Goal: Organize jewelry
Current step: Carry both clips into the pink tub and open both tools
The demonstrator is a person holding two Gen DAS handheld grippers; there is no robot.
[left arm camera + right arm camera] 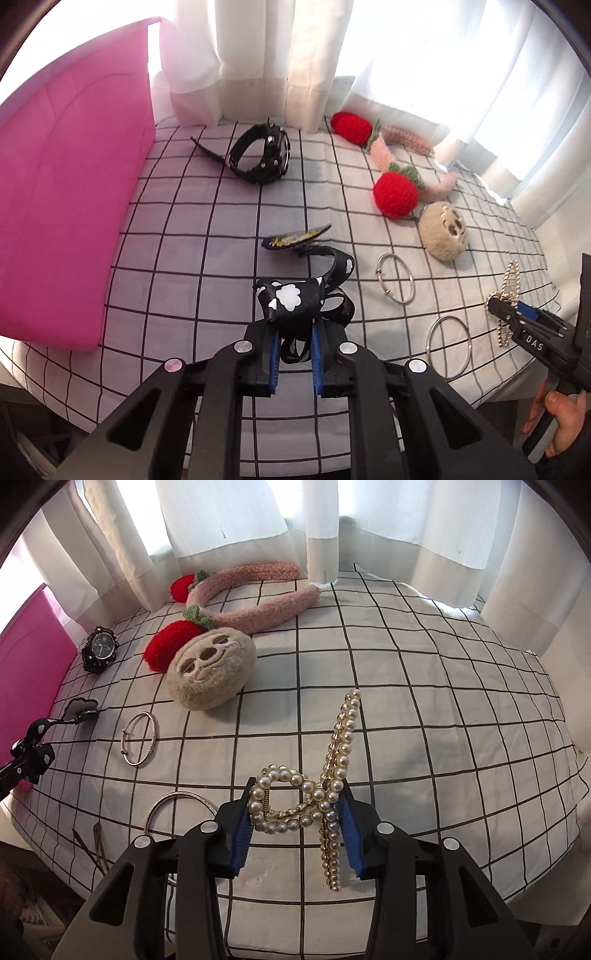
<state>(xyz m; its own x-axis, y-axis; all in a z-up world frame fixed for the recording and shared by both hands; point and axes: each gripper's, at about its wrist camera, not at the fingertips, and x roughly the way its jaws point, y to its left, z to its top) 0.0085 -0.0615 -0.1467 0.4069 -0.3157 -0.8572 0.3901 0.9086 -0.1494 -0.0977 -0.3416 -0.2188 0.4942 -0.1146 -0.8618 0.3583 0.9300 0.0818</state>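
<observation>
the gold hair claw set with white pearls (325, 794) is pinched between the blue pads of the right gripper (295, 827), lifted over the white bedspread with a black grid pattern (443, 701); its long pearl rows stand roughly upright, slightly tilted, and its looped end sits against the left pad. from the left wrist view this clip (508, 299) shows at the tip of the right gripper (496, 308) at the far right edge.

the black ribbon bow with white cloud shapes (295, 299) is clamped in the left gripper (293, 354), blue pads (272, 354) closed on its knot, while its strap trails forward to a black clip with a yellow pattern (295, 238) resting on the spread.

just right of the bow lie two thin silver bangles, one with a small clasp (396, 278) and a plain one (448, 347) nearer the camera. beyond them a beige plush sloth face (210, 670) lies touching a pink fuzzy headband with red knitted strawberries (255, 602). a black wristwatch (264, 153) stands on its strap farther back, near a pink cushion (66, 177) on the left. white curtains (258, 517) hang behind everything.
</observation>
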